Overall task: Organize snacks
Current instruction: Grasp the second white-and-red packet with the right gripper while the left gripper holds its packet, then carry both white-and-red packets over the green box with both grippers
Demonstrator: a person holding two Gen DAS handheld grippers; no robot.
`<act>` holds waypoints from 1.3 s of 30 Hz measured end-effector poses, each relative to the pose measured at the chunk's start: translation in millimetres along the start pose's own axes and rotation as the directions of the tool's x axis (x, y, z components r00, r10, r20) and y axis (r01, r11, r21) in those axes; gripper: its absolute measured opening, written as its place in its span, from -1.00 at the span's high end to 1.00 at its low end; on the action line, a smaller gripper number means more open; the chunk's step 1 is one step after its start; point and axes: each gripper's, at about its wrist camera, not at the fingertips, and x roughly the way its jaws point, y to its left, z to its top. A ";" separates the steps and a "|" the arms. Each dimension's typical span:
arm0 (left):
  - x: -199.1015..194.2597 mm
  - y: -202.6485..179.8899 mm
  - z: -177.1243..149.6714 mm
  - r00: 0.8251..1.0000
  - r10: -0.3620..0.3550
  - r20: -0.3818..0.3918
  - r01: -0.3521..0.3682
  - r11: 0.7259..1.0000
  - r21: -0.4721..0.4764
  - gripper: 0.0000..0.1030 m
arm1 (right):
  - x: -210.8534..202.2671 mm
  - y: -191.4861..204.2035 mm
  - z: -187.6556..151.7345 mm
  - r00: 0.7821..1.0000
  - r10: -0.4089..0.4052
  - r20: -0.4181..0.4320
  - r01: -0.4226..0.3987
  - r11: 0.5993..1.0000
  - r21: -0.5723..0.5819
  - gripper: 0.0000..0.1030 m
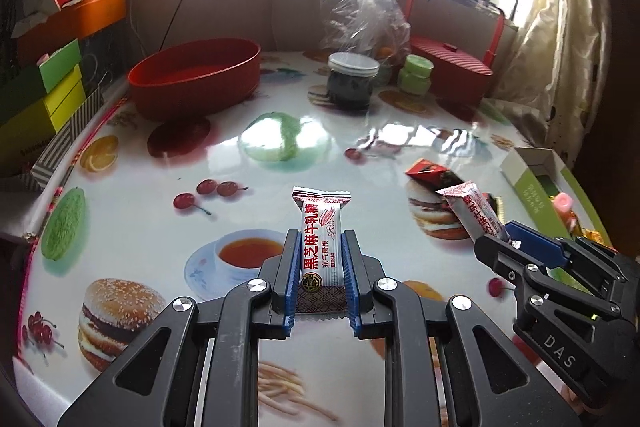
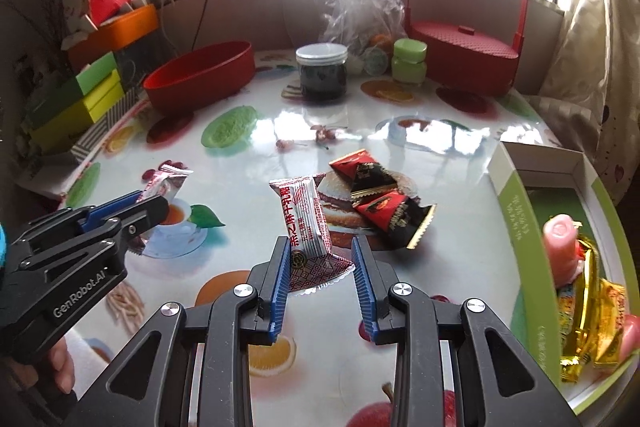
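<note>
Each gripper's fingers clench a white nougat bar lengthwise, left gripper nearer the red bowl, right gripper nearer the green box

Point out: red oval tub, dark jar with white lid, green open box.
red oval tub (image 1: 192,83), left wrist view, front wall.
dark jar (image 2: 322,77), right wrist view, glass body below the white lid.
green open box (image 2: 520,223), right wrist view, left side wall.

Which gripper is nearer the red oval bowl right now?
Left. The left gripper, shut on a white candy packet, sits on the red oval bowl's side of the table. The right gripper, holding another white packet, is farther over, near the green box.
</note>
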 end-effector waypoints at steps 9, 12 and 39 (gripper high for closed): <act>-16.1 -19.4 1.7 0.999 -0.017 0.033 0.015 0.999 0.032 0.60 | -27.2 -10.6 -4.3 0.999 -0.007 0.039 0.006 1.000 0.012 0.43; -21.2 -26.8 2.2 0.999 -0.022 0.044 0.020 0.999 0.050 0.60 | -34.4 -15.6 -7.0 0.999 -0.008 0.049 0.006 1.000 0.025 0.43; -23.4 -108.7 11.7 0.985 -0.170 0.026 0.164 0.973 0.164 0.60 | -83.5 -80.1 -29.1 0.989 -0.117 0.087 0.102 0.983 0.153 0.43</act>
